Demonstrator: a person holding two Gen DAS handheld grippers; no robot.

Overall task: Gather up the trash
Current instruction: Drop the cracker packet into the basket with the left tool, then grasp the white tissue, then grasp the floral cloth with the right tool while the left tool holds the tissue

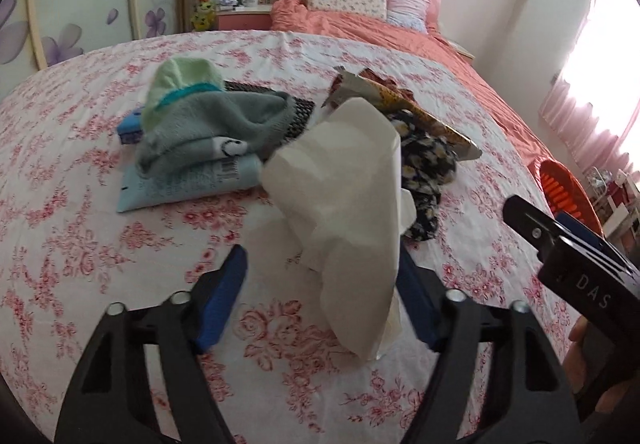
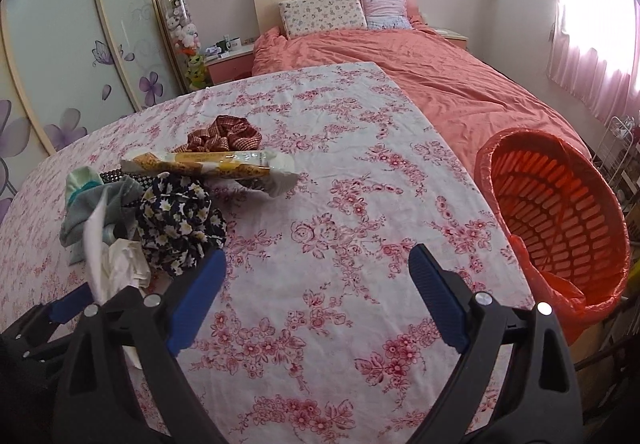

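Observation:
A crumpled white tissue [image 1: 344,195] lies between the blue pads of my left gripper [image 1: 320,284], whose jaws stand wide apart around it; the tissue leans against the right pad. It also shows in the right wrist view [image 2: 116,264]. My right gripper [image 2: 316,280] is open and empty over the floral cloth. A yellow snack wrapper [image 2: 216,165] lies behind the pile. An orange trash basket [image 2: 560,211] with a red liner stands off the table's right edge.
On the floral tablecloth [image 2: 340,203] lie a grey-green sock [image 1: 192,119], a light blue packet [image 1: 188,183], a dark flowered scrunchie [image 2: 180,224] and a red checked scrunchie [image 2: 224,133]. A bed with an orange cover [image 2: 440,83] stands behind.

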